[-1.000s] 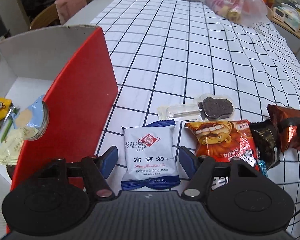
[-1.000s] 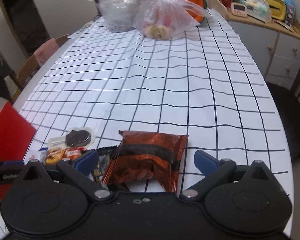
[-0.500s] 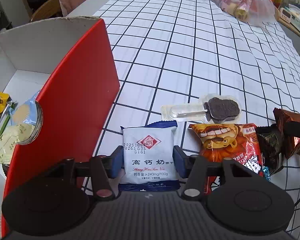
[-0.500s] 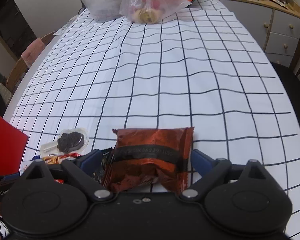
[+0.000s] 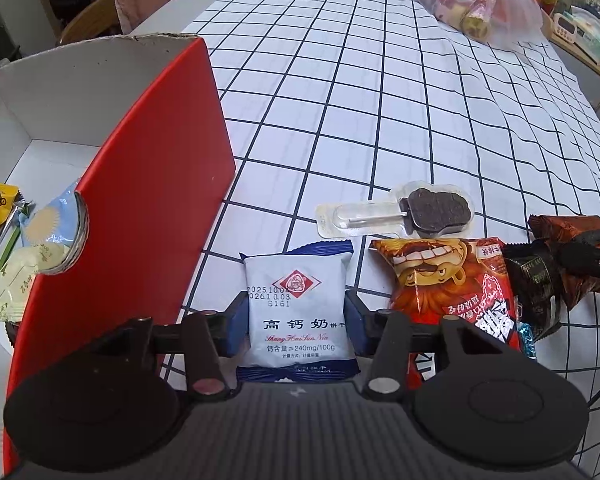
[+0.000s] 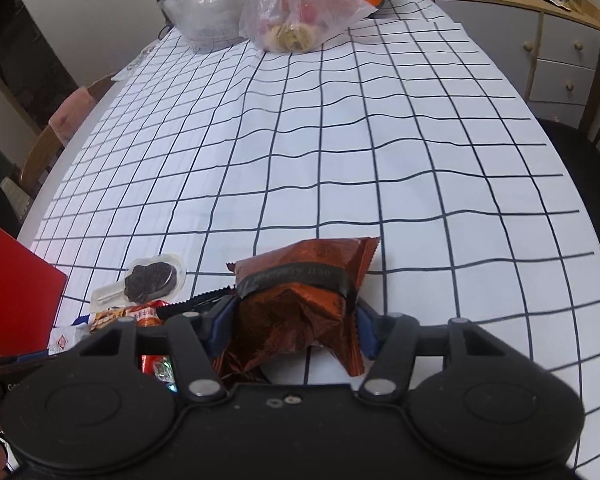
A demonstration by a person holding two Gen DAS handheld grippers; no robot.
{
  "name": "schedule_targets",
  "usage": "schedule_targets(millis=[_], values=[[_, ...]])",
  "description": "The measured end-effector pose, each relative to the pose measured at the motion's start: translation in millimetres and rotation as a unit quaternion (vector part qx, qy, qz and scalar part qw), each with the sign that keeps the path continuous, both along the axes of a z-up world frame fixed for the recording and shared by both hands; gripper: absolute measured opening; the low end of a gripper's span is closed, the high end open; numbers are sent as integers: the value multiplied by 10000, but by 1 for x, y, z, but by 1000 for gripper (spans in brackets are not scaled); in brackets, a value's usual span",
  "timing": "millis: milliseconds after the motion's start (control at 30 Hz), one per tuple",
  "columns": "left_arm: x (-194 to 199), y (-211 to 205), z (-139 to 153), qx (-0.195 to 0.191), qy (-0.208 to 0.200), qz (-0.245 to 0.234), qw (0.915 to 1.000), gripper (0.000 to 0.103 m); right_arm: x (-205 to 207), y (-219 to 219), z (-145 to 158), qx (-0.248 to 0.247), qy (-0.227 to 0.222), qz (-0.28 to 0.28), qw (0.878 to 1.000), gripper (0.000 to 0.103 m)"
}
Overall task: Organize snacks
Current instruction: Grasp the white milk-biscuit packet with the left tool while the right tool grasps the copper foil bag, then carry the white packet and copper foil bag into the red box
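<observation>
My left gripper (image 5: 296, 326) is shut on a white and blue biscuit packet (image 5: 298, 308), its blue pads pressed on both sides. My right gripper (image 6: 292, 326) is shut on a crinkled brown foil snack packet (image 6: 300, 292), lifted a little off the cloth; this packet also shows in the left wrist view (image 5: 576, 252). An orange snack bag (image 5: 456, 280), a dark packet (image 5: 534, 280) and a chocolate lollipop in a clear blister (image 5: 404, 212) lie on the checked tablecloth. A red box (image 5: 132, 220) stands at the left, with several snacks inside.
Two clear plastic bags of food (image 6: 300, 12) sit at the far end of the table. A wooden chair with a pink cloth (image 5: 132, 4) is at the far left. A sideboard with drawers (image 6: 552, 48) and a dark chair (image 6: 592, 152) are to the right.
Both grippers closed: the left onto the biscuit packet, the right onto the brown foil packet, which crumpled and rose a little.
</observation>
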State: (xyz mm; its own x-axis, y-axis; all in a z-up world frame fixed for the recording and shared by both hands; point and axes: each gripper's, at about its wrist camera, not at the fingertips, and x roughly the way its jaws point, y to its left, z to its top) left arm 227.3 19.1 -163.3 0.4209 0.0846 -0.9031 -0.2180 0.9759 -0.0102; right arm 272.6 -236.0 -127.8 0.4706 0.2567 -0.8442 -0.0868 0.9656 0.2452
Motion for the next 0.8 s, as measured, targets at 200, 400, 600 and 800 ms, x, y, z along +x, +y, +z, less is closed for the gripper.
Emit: schedule_targets(millis=[200,400,600,800], values=[[-5,-1,5,-75,-36,-64,9999,48,-12,-6,9,40,-140,-63,9999,56],[-13,-3,14,-200,-81,-135,9997,48,-27,-11,26,166,-274,-126,9994,56],[-26,-4,32,-293,-136,-226,9992,48,-47,-7,51,267,-438,54,9987,56],[-45,-3,61,-334,-296,-385,9983,48,-68,6,78,288,-626,270,9973,56]])
